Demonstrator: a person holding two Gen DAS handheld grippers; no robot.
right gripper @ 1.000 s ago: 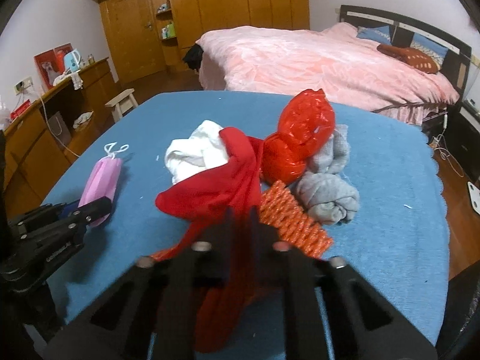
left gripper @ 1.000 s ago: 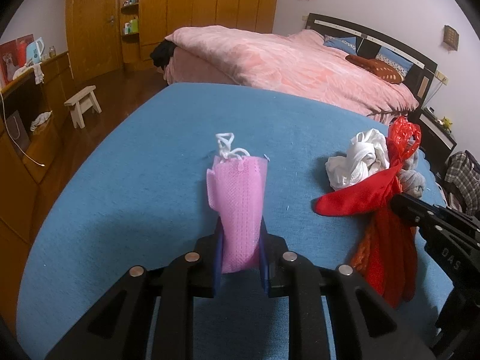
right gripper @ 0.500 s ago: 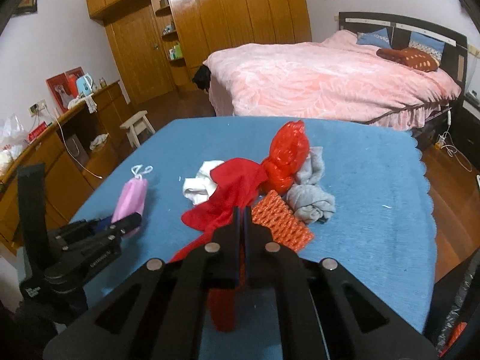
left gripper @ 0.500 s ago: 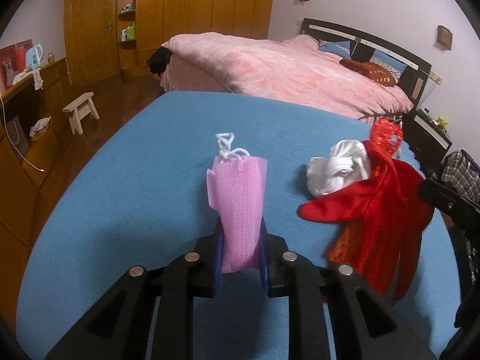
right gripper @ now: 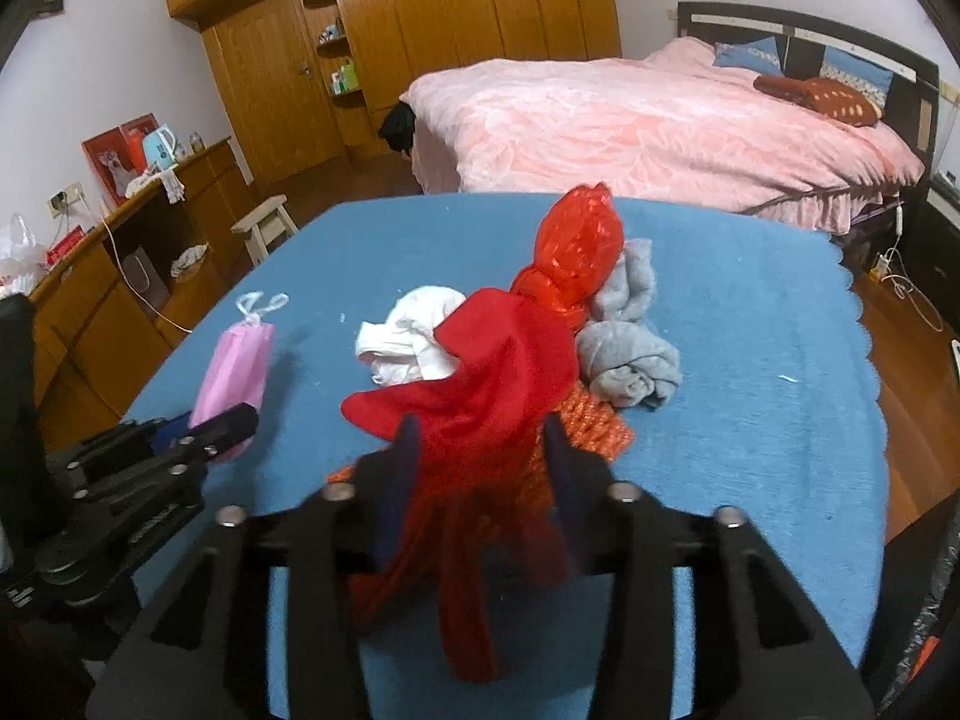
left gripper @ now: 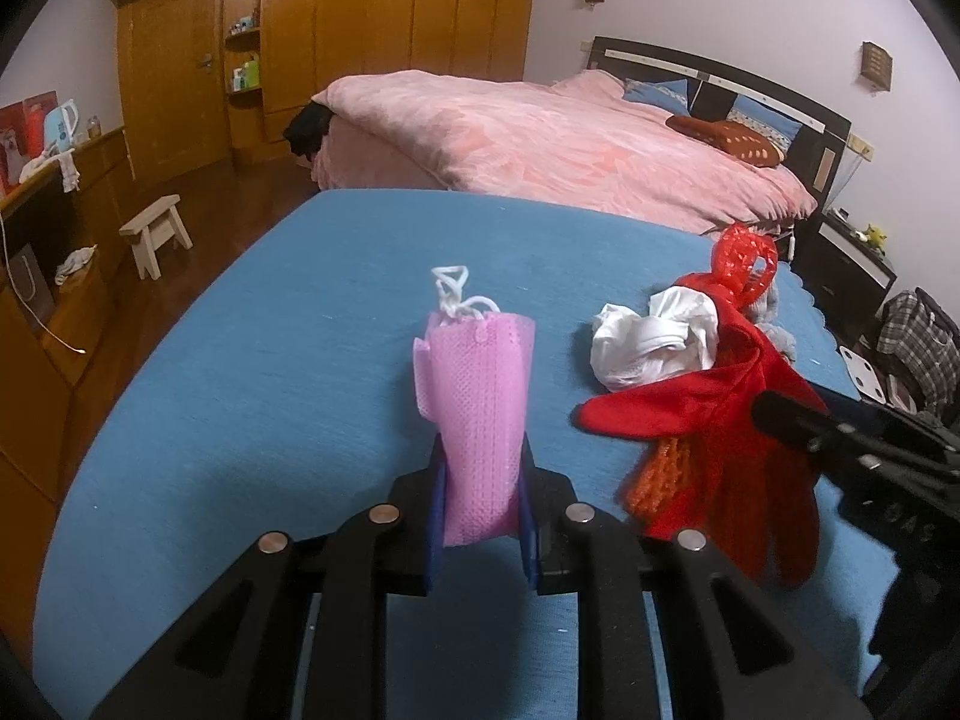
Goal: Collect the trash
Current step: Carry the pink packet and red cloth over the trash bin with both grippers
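I am keeping the left gripper (left gripper: 480, 480) clamped on a pink face mask (left gripper: 477, 420), which is standing up between its fingers above the blue surface (left gripper: 270, 360), white ear loops at the top. The right gripper (right gripper: 480, 450) is opening its jaws; the red cloth (right gripper: 480, 384) is still lying between them, draping down in front, and the pads are no longer pressing it. Just beyond the red cloth, a white crumpled cloth (right gripper: 414, 336) is sitting to its left, a red plastic bag (right gripper: 576, 252) behind it, a grey bundle (right gripper: 630, 354) to its right, and orange netting (right gripper: 594, 420) is peeking out underneath. The mask is sitting left of the red cloth, apart from it.
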